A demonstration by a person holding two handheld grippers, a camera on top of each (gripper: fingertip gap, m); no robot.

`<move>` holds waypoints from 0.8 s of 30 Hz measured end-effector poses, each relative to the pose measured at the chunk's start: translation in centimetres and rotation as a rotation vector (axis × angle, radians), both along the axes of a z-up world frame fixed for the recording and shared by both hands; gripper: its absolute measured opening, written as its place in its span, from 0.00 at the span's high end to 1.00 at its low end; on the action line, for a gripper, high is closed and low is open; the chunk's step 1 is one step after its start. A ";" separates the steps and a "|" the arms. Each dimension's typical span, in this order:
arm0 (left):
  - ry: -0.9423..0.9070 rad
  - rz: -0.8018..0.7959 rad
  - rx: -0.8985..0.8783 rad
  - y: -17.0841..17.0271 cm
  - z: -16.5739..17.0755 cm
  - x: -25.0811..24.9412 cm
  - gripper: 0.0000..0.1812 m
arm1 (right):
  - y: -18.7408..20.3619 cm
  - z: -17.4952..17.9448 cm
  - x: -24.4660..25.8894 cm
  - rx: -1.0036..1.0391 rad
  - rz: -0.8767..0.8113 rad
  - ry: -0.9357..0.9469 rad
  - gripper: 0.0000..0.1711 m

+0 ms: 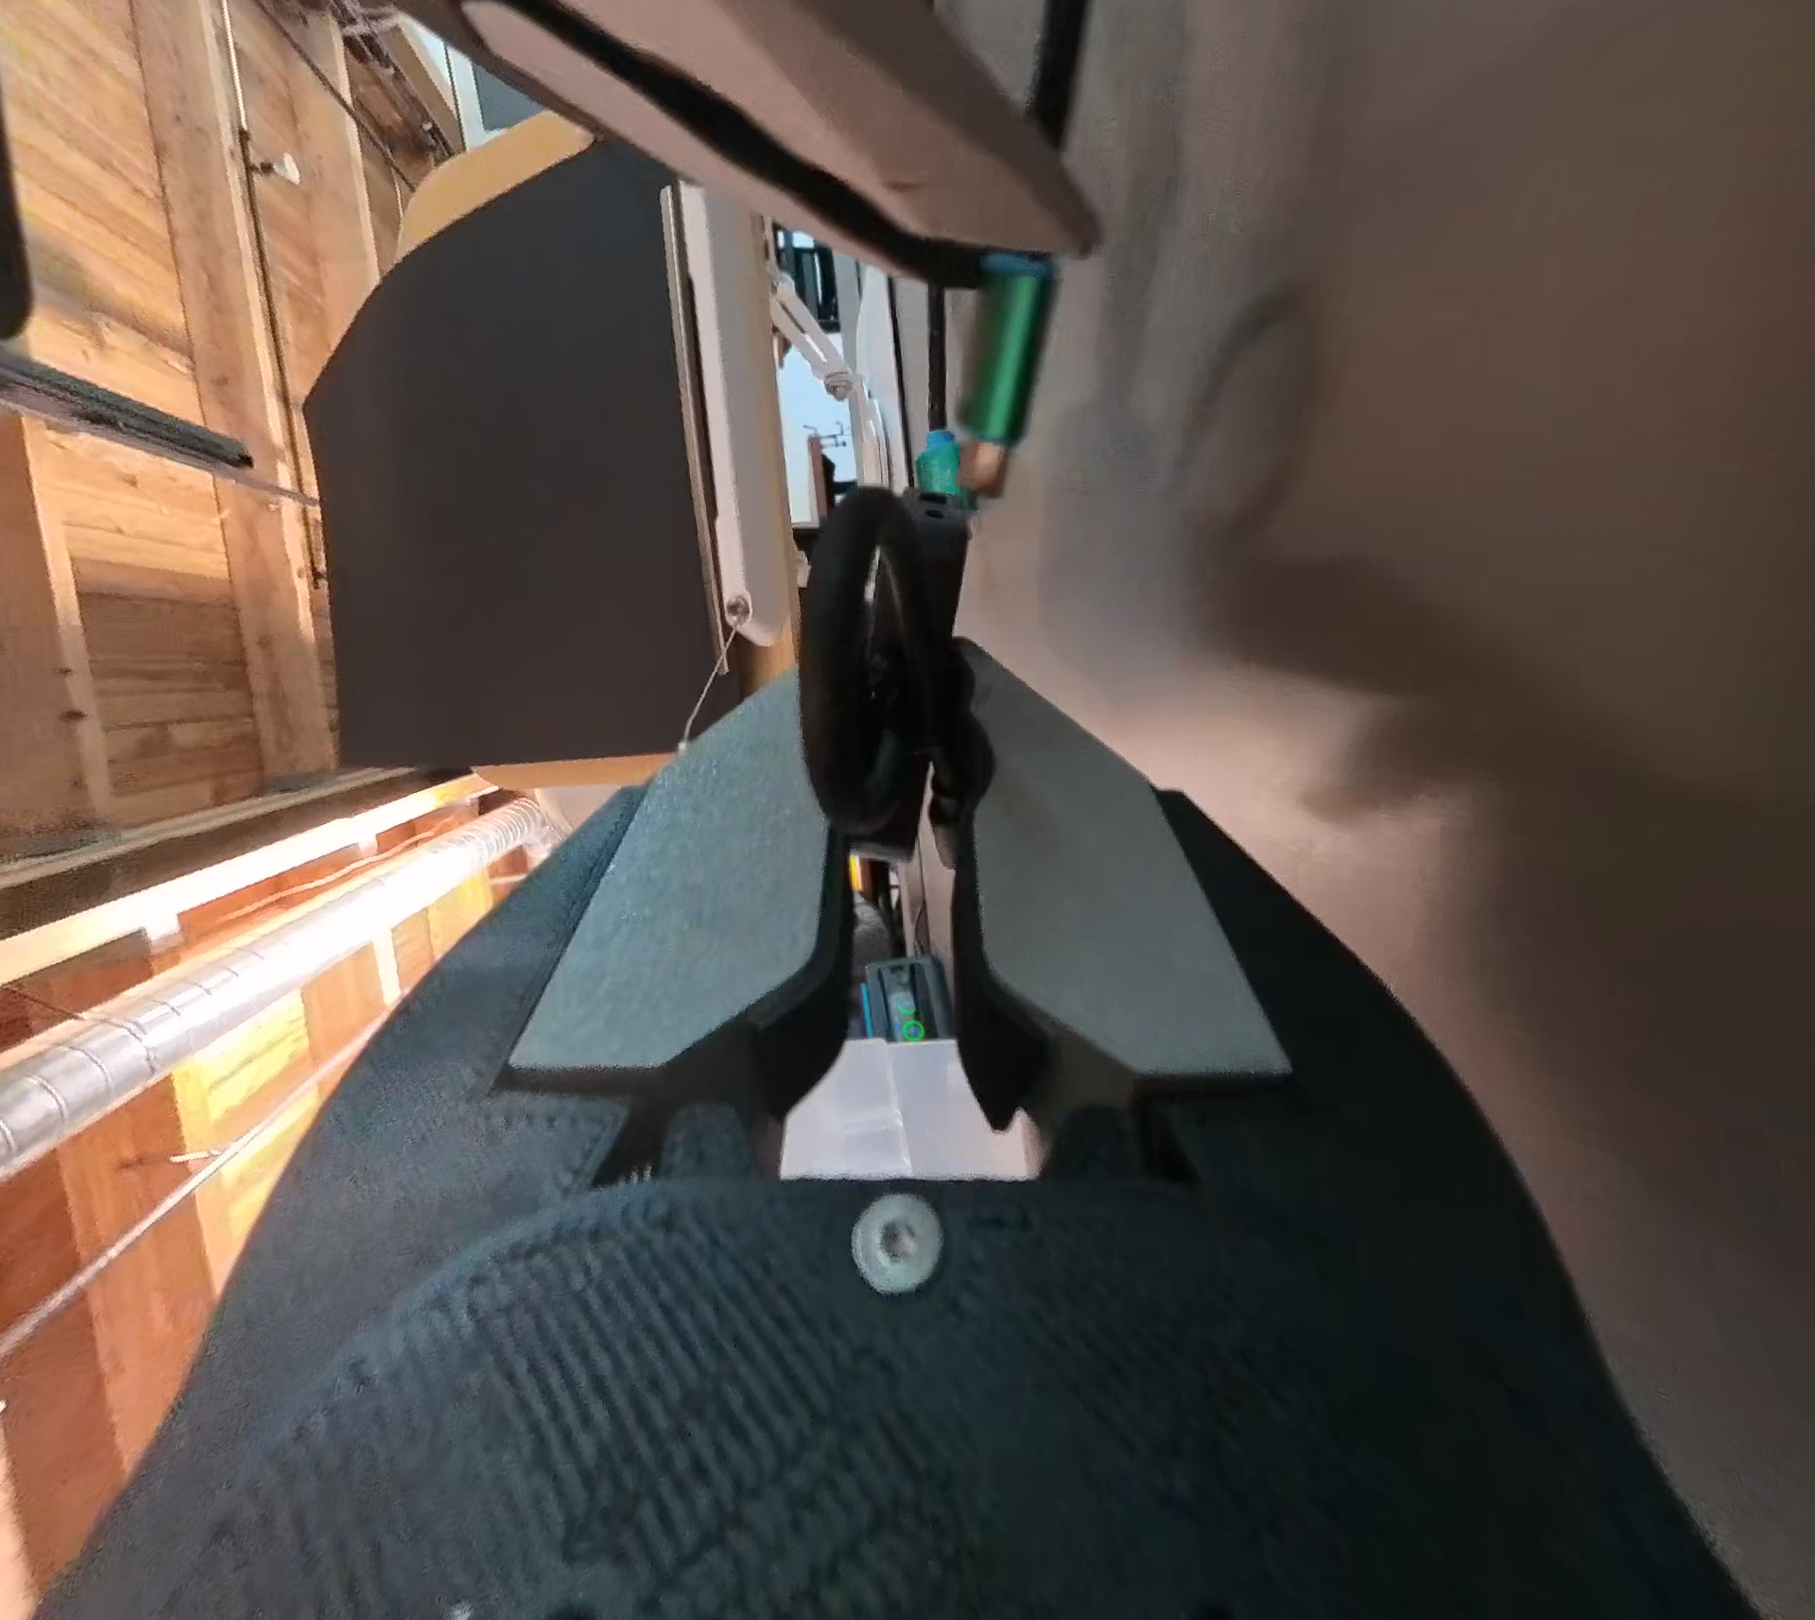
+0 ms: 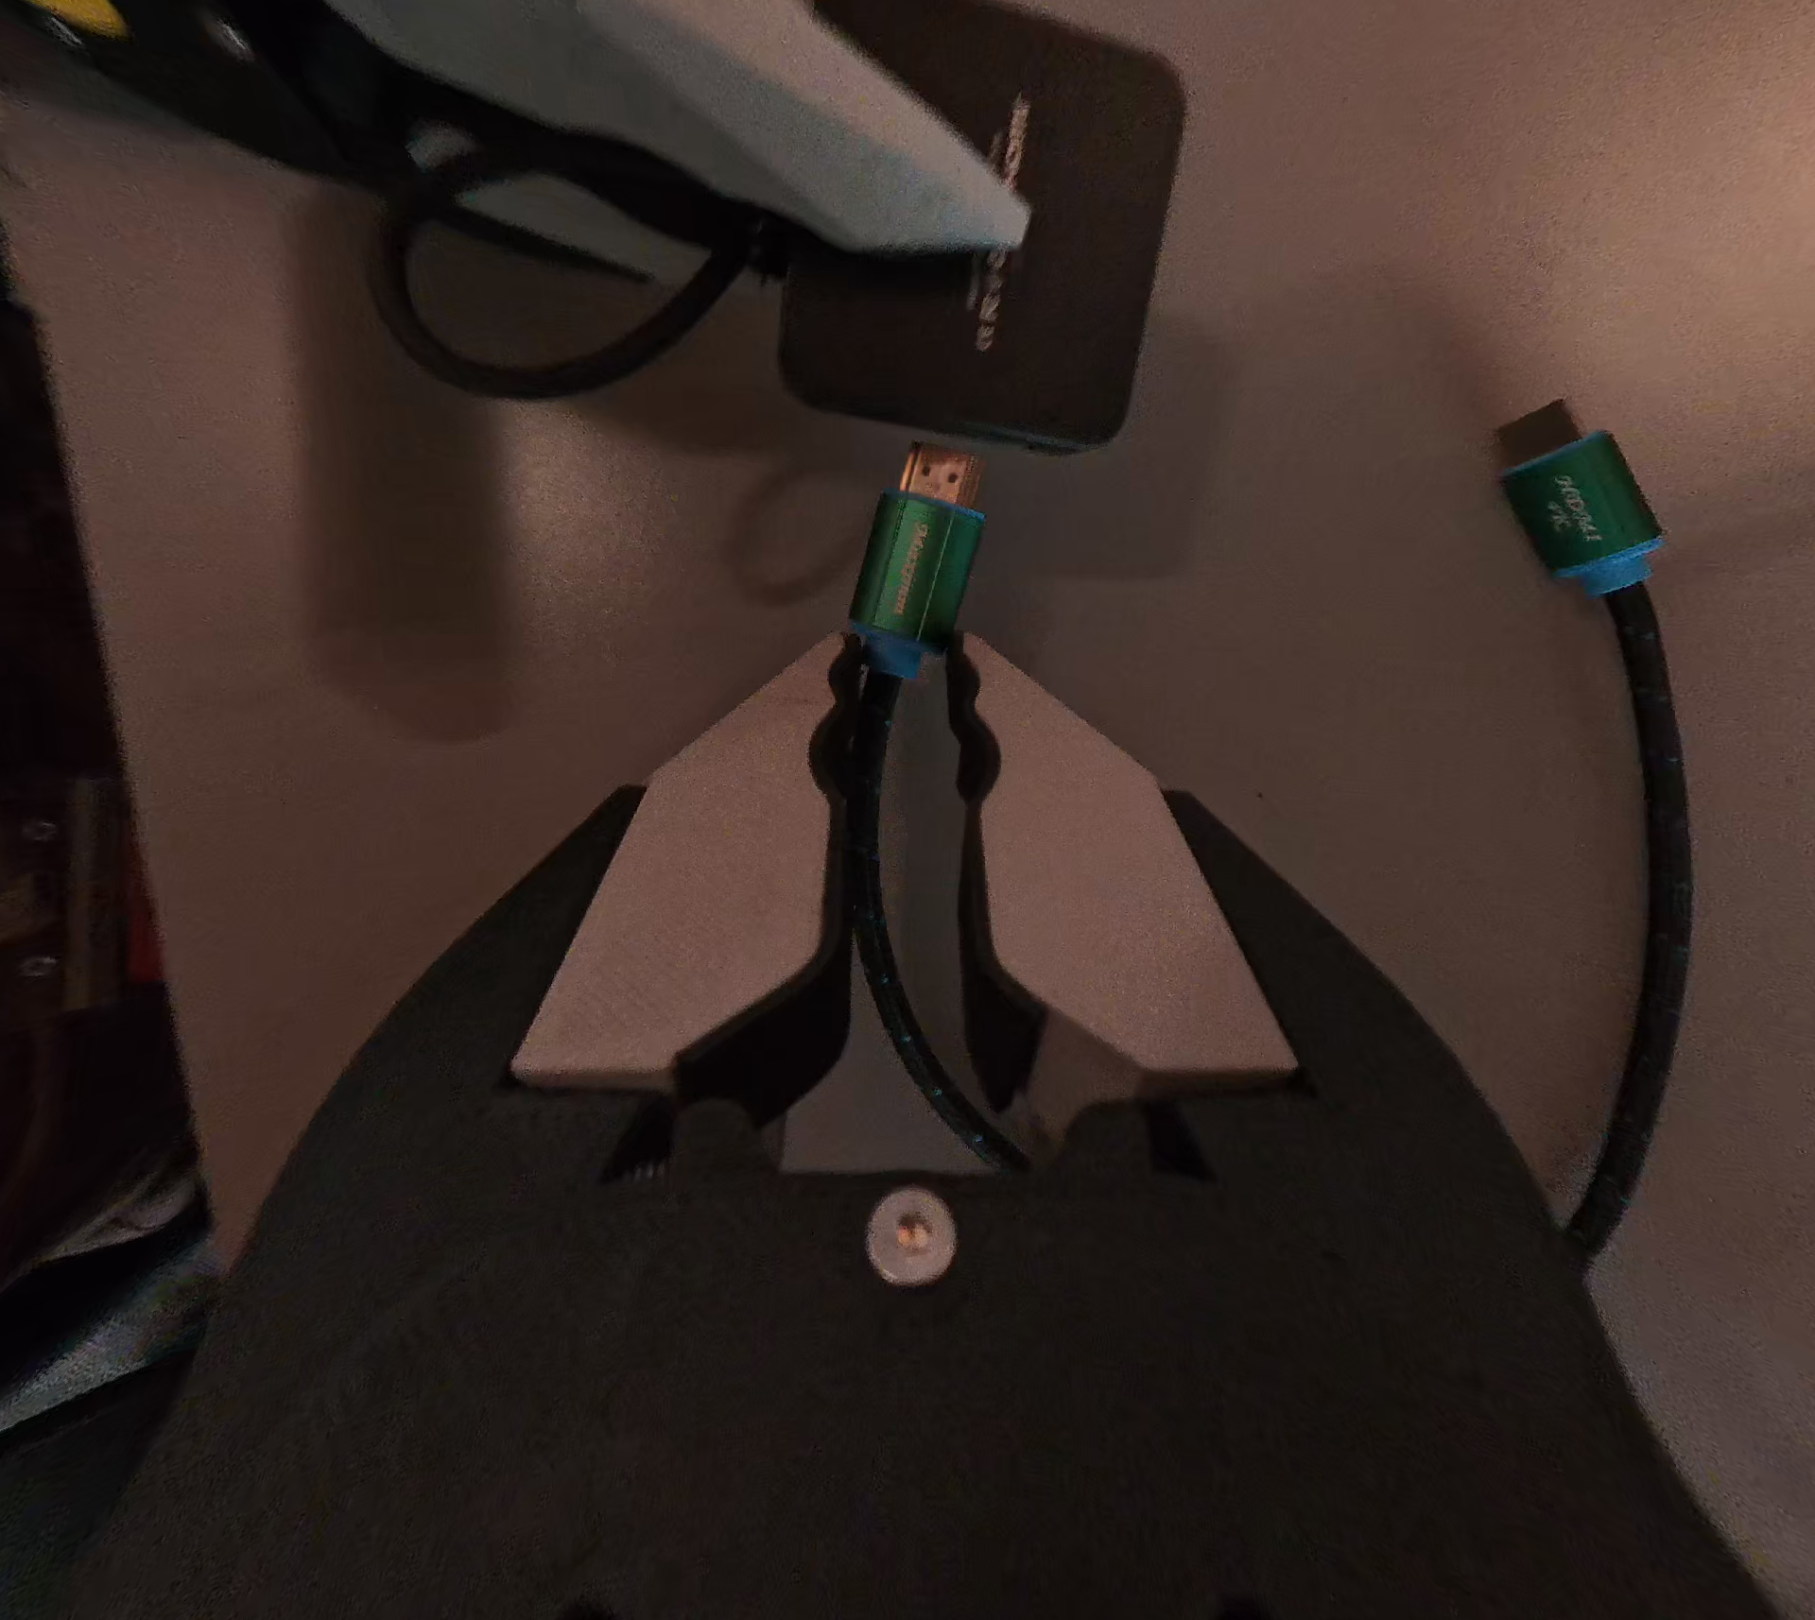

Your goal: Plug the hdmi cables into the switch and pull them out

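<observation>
In the left wrist view, the left gripper [image 1: 908,748] is seen nearly closed on the black lead [image 1: 864,669] of the switch [image 1: 938,537], a loop of which rises between the fingertips. Beyond the loop the switch is seen edge-on, lying on the pale table [image 1: 1424,394]. Further off, a green plug [image 1: 1007,355] is seen close to the switch, with the other gripper's finger above it. Much of this view is blurred.

In the right wrist view, the right gripper [image 2: 899,660] is shown narrowly open, its fingertips set around the blue collar and braided cable [image 2: 869,836] just behind the green plug [image 2: 918,566]; whether the collar is actually pinched cannot be told. The gold tip of the plug is aimed at the near edge of the switch [image 2: 1071,277] and is just short of it, not yet entered. A finger of the left gripper [image 2: 786,129] is seen over the top of the switch. A second cable [image 2: 1581,517] lies loose on the table [image 2: 1375,51], well apart to the right, unplugged.

The task is judged to be at an early stage: neither plug is seated.
</observation>
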State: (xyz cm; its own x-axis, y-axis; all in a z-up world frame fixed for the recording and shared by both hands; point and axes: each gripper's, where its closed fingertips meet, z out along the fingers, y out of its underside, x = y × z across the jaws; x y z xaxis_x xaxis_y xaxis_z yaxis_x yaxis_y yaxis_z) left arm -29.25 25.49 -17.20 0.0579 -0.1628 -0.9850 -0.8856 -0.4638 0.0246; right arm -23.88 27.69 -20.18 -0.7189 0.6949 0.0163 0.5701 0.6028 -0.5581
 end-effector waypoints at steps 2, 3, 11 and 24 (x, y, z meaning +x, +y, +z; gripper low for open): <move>0.006 -0.014 -0.001 0.1 0.1 0.3 0.93 | 0.1 0.9 0.1 -0.080 -0.008 -0.010 0.92; 0.004 -0.020 -0.001 0.1 0.1 0.3 0.93 | 0.3 1.1 0.1 -0.103 -0.013 -0.014 0.92; 0.006 -0.041 0.033 0.1 0.8 0.7 0.93 | 0.2 0.8 0.3 -0.112 -0.010 -0.043 0.92; -0.008 -0.081 0.036 0.0 0.9 1.2 0.93 | 0.0 1.2 0.8 -0.176 0.019 -0.074 0.92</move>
